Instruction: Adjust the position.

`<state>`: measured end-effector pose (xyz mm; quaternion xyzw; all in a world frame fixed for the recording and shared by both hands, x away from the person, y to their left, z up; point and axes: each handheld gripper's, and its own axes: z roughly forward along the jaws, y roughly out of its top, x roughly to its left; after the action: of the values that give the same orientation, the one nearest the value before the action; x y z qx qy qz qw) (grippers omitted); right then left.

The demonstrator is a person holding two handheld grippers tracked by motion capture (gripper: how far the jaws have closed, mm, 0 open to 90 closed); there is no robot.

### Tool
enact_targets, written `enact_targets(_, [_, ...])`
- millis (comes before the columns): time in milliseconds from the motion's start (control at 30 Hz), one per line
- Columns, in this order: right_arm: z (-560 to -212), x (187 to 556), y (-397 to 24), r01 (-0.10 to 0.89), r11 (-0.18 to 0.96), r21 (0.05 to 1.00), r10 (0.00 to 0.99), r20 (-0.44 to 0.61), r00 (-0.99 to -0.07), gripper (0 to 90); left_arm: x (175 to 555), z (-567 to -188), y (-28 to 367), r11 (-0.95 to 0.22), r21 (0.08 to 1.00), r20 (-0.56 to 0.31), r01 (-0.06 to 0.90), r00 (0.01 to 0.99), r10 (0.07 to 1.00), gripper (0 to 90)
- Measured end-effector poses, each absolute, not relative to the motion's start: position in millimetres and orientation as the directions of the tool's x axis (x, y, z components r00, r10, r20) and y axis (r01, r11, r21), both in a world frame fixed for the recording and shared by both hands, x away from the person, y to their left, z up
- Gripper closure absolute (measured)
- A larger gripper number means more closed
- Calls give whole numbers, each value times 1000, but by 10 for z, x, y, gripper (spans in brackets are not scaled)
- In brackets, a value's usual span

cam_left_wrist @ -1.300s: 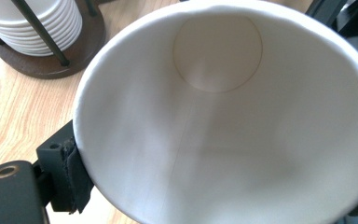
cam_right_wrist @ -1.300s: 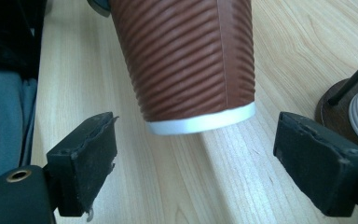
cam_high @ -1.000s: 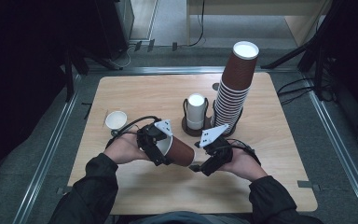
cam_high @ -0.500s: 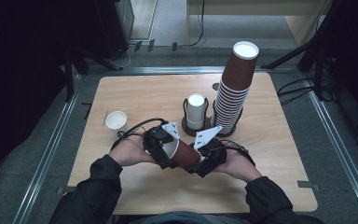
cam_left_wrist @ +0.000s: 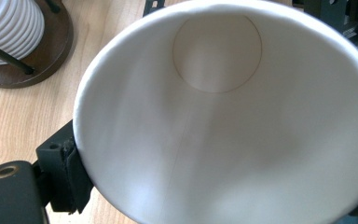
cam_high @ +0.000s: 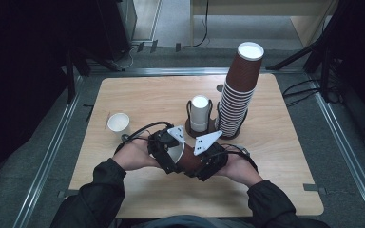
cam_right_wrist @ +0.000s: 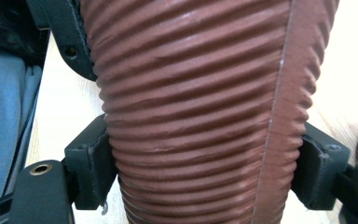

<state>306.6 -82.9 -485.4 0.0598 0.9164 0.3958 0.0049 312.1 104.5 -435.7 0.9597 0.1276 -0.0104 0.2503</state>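
Note:
A brown ribbed paper cup [cam_high: 186, 160] with a white inside lies on its side above the table's near middle, held between both hands. My left gripper [cam_high: 165, 154] is shut on it near the rim; in the left gripper view the cup's open mouth [cam_left_wrist: 223, 116] faces the camera with my left gripper [cam_left_wrist: 219, 191] clamped across it. My right gripper [cam_high: 204, 164] grips the narrow end. In the right gripper view my right gripper [cam_right_wrist: 205, 172] has just been closing, and both pads [cam_right_wrist: 93, 168] touch the ribbed wall [cam_right_wrist: 200, 116].
A tall stack of brown cups [cam_high: 240, 90] stands in a holder at the back right, next to a shorter white stack [cam_high: 200, 114] on a round brown base [cam_left_wrist: 42, 60]. A single white cup [cam_high: 118, 122] stands at the left. The wooden table [cam_high: 275, 180] has dark floor around it.
The two hands have drawn together near the table's front. My right gripper has come onto the cup's narrow end and its jaws have closed against the ribbed wall.

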Motion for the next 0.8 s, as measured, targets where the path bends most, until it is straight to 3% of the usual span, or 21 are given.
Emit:
enact_targets(167, [-4846,3067,-827,102,680,726,116,30,-993,210,3087,-4349,1042,-835,503,-46,223,972,232,49])
enact_targets(233, [-4840,3073,-836,103,682,724,120,28,-992,210,3087,-4335,1047,-831,508,-48,227,971,236,0])
enact_targets(800, [-4776,3154,-1010,135,652,746,174,26,-984,210,3159,-4270,1366,-709,646,-99,283,952,289,0])
